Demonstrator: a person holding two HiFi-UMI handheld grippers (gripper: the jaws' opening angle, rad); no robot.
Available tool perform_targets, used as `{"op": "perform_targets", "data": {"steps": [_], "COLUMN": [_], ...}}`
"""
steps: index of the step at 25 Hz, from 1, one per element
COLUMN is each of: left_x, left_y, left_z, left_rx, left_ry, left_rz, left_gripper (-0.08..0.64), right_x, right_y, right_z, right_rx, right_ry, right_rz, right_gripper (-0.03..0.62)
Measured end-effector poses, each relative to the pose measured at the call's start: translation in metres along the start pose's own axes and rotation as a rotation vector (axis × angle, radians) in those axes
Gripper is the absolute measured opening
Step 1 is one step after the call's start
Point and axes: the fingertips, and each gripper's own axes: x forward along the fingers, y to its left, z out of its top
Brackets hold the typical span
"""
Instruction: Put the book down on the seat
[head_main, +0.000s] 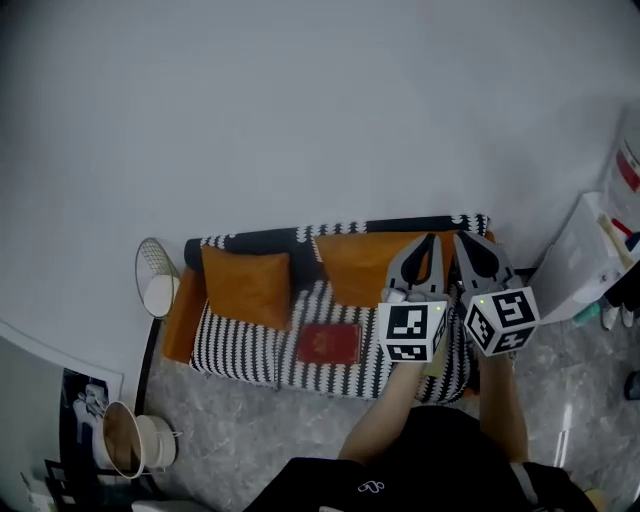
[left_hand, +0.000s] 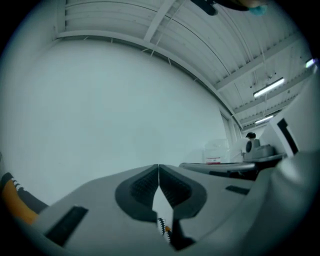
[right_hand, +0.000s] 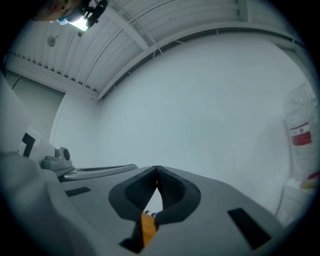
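A red book lies flat on the black-and-white striped seat of the small sofa, near its front edge. My left gripper and right gripper are held side by side above the sofa's right end, both shut with nothing between the jaws. They are to the right of the book and apart from it. In the left gripper view the shut gripper points at a bare white wall; in the right gripper view the shut gripper does the same.
Two orange cushions lean on the sofa's back. A wire basket stands left of the sofa, a bin on the floor at lower left, white storage at right. Grey marbled floor lies in front.
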Motion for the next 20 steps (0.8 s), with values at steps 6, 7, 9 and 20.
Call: {"op": "perform_targets", "data": {"steps": [6,7,9,20], "left_x": [0.001,0.001,0.001,-0.01], "left_y": [-0.002,-0.003,-0.005,0.007], "left_z": [0.021,0.024,0.029,0.035], "left_rx": [0.033,0.042,0.061,0.068], "left_ry": [-0.031,-0.035,-0.041,-0.048], "left_rz": [-0.012,-0.017,-0.027,-0.019], "left_gripper": [0.014,0.014,0.014,0.014], "right_x": [-0.001,-0.001,-0.002,-0.002], "right_y": [0.005,0.006,0.007,0.021], "right_z": [0.016,0.019,0.024,0.032], "right_rx": [-0.031,-0.037,-0.044,-0.086], "right_ry": [-0.034,-0.04,-0.051,-0.06], "right_rz": [0.019,0.019,0.012,0.015], "right_gripper": [0.011,0.011,0.011,0.011]}}
